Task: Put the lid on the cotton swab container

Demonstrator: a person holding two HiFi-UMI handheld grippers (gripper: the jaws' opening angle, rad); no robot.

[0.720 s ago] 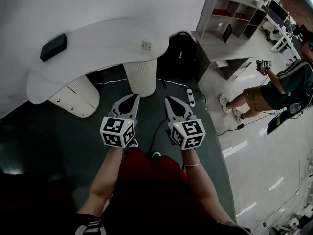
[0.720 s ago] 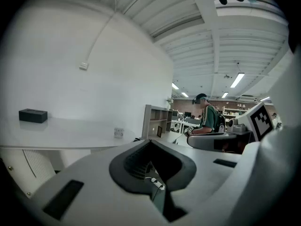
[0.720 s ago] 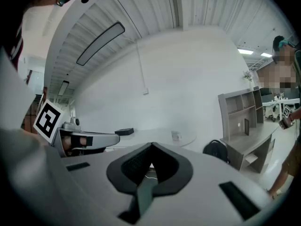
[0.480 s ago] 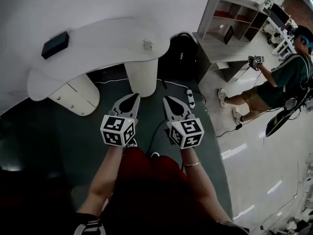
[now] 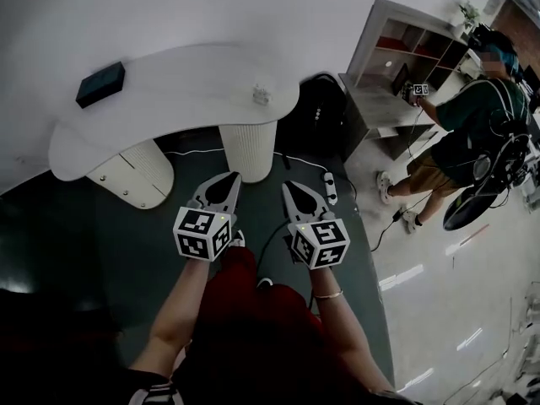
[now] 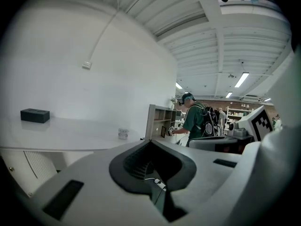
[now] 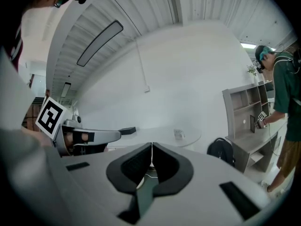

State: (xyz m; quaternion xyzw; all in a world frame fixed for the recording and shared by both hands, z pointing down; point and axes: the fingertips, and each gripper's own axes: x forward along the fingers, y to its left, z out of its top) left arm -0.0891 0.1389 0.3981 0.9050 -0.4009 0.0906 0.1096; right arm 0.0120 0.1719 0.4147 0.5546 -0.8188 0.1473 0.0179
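A head view looks steeply down on a person holding a pair of tongs in each hand above a dark green floor (image 5: 126, 251). The left tongs (image 5: 231, 176) and the right tongs (image 5: 289, 185) sit side by side, near each other. Both point toward a curved white counter (image 5: 169, 83).

Each pair has its two jaws pressed together at the tips, with nothing between them. Both gripper views show the dark inner pads meeting in a thin line.

The cotton swab container (image 5: 262, 94), a small clear pot, stands on the counter near its right-hand edge, well apart from both tongs. It is too small to tell whether a lid is on it. A black box (image 5: 100, 83) lies toward the counter's left end.

A black backpack (image 5: 314, 108) rests on the floor beside the counter, to the right of its ribbed white leg (image 5: 247, 146). Further right stand a grey shelf unit (image 5: 371, 32) and another person (image 5: 468, 116) in a green shirt.
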